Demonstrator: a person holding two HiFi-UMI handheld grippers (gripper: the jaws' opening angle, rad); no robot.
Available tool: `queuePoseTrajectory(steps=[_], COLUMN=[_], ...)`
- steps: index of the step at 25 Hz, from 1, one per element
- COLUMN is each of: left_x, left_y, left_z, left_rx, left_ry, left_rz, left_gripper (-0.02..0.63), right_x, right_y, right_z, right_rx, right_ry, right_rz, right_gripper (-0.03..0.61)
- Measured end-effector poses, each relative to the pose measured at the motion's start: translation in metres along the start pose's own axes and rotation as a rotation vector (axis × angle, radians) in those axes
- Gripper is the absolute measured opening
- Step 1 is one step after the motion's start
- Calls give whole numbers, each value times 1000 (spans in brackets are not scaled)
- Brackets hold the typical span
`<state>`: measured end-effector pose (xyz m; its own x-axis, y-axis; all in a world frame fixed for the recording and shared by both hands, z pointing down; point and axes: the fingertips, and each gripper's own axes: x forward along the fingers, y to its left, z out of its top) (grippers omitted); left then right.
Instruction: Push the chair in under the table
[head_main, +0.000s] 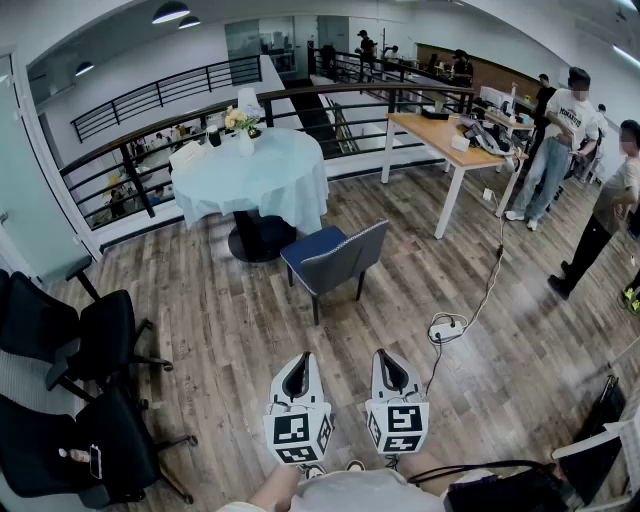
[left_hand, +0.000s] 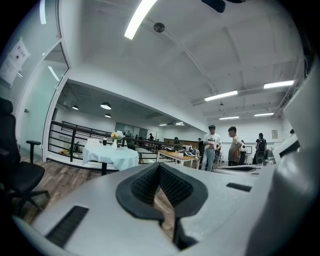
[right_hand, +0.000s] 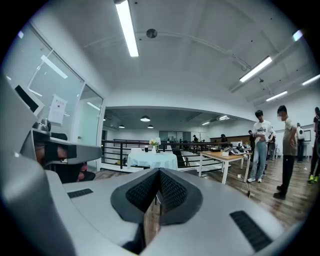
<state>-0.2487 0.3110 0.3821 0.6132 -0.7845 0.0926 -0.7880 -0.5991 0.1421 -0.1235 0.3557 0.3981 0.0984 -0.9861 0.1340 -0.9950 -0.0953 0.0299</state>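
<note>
Both left gripper (head_main: 299, 358) and right gripper (head_main: 384, 354) are closed, empty; I judge the blue-seated chair (head_main: 312, 248) light, rigid, pushable by its backrest (head_main: 352, 256).

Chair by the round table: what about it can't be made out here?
Head view: the far legs of the chair are hidden under its seat.
Left gripper view: the chair is hidden behind the body of the left gripper.
Right gripper view: beside the table, too small to tell apart.
</note>
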Motion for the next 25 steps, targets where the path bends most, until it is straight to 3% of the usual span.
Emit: queuePoseTrajectory(steps=[14,25], left_x=[-12,-18], left_y=[3,31], left_z=[-8,-15], left_rx=[6,7], left_ry=[26,54], left_rz=[8,-9], left_gripper=[-3,-3], right_x=[-6,5], right_y=[7,22], right_z=[-3,-21], right_rx=[19,71], right_ry=[8,67], right_rz=[7,-29], right_gripper=[17,17])
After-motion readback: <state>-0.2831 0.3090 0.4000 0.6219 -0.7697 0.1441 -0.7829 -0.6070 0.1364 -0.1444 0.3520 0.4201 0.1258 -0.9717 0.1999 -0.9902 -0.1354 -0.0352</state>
